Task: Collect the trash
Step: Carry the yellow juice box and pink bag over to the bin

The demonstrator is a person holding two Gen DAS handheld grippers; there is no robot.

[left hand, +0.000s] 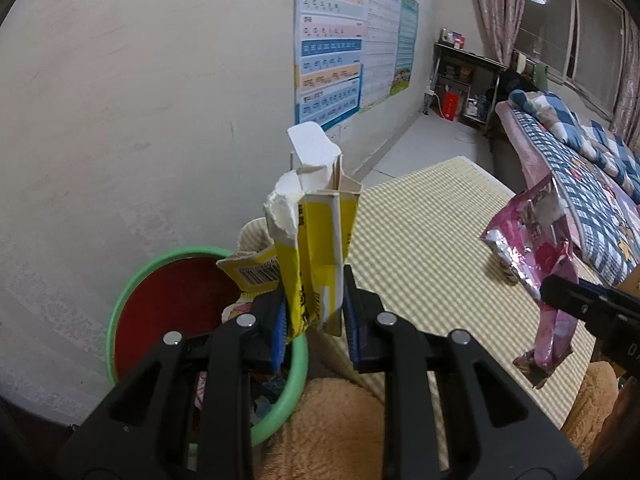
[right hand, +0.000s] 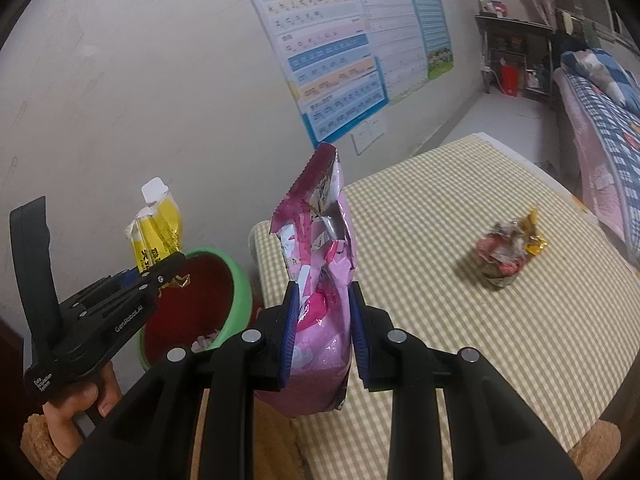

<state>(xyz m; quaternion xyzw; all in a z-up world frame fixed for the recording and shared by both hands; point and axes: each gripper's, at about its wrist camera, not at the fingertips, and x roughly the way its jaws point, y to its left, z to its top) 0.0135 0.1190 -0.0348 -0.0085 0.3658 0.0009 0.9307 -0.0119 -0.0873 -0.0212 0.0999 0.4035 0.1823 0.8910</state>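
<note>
My left gripper (left hand: 314, 320) is shut on a torn yellow and white carton (left hand: 316, 236) and holds it upright over the near rim of a green bin (left hand: 132, 296) with a red inside. The carton (right hand: 156, 228) and left gripper (right hand: 158, 274) also show in the right wrist view, above the bin (right hand: 240, 280). My right gripper (right hand: 322, 332) is shut on a crumpled pink snack bag (right hand: 320, 280), held above the checked table's left edge. The bag (left hand: 540, 264) shows at the right of the left wrist view. A crumpled wrapper ball (right hand: 506, 254) lies on the table.
The table with a yellow checked cloth (right hand: 440, 240) stands right of the bin. A plain wall with posters (right hand: 340, 48) is behind. A bed with a blue plaid quilt (left hand: 580, 152) and a dark shelf (left hand: 460, 76) stand far right. Some trash lies inside the bin.
</note>
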